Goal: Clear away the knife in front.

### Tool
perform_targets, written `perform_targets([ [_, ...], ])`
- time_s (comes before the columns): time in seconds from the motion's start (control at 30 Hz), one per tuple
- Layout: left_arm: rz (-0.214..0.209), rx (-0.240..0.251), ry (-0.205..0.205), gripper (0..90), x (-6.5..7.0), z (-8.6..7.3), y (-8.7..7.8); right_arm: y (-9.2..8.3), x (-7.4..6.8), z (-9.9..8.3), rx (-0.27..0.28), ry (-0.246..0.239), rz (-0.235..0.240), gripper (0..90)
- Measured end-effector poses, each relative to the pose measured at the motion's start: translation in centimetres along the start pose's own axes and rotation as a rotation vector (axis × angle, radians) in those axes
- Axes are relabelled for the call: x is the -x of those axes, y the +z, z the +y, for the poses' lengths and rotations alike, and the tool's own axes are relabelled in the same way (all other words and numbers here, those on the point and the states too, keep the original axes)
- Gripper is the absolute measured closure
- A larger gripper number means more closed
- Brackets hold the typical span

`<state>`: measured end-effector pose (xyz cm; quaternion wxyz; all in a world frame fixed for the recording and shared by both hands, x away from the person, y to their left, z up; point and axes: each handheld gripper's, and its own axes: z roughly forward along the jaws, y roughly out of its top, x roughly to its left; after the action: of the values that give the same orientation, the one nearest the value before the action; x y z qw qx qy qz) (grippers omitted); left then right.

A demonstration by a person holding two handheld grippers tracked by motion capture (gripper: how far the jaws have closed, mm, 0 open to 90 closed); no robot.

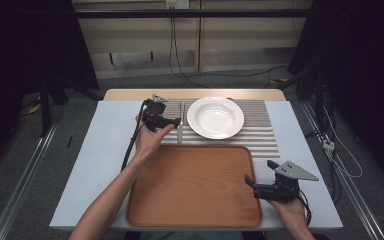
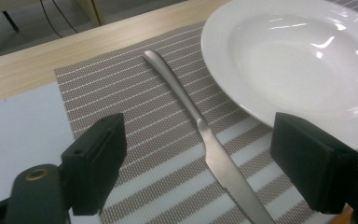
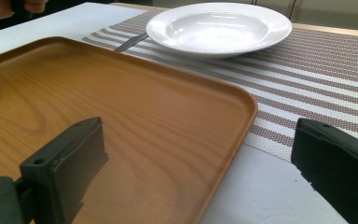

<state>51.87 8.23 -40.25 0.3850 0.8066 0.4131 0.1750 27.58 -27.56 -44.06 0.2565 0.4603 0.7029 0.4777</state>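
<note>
Left gripper (image 2: 200, 163) over striped mat (image 2: 135, 112), jaws wide apart, nothing pinched. Knife (image 2: 205, 140) flat on mat btwn jaws, not touched, just beside white plate (image 2: 289, 56). Handle end points to far table edge. Right gripper (image 3: 196, 172) by near right corner of wooden tray (image 3: 121, 116), jaws wide apart too, holds nothing, well apart from knife.

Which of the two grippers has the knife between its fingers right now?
The left gripper: its open fingers straddle the knife beside the white plate. The right gripper hovers at the tray's right edge.
</note>
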Motion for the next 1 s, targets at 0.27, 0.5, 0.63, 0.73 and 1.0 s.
perform_targets([
  [0.27,0.013,-0.072,-0.049,25.3,-0.9,0.9,3.5,-0.1,0.0,-0.1,-0.003,-0.004,0.004,3.0],
  [0.5,0.022,-0.119,-0.058,36.1,-1.0,1.6,5.7,-0.2,0.0,-0.1,-0.002,-0.001,0.004,3.0],
  [0.63,0.015,-0.148,-0.077,46.2,-1.1,1.7,7.3,-0.2,-0.1,-0.1,-0.002,-0.008,0.01,3.0],
  [0.73,0.001,-0.166,-0.113,53.3,-1.2,1.6,8.2,-0.2,0.0,-0.2,0.0,0.0,0.01,3.0],
  [1.0,0.01,-0.204,-0.081,65.4,-0.6,1.8,9.1,-0.2,0.0,-0.2,-0.004,-0.001,0.019,3.0],
])
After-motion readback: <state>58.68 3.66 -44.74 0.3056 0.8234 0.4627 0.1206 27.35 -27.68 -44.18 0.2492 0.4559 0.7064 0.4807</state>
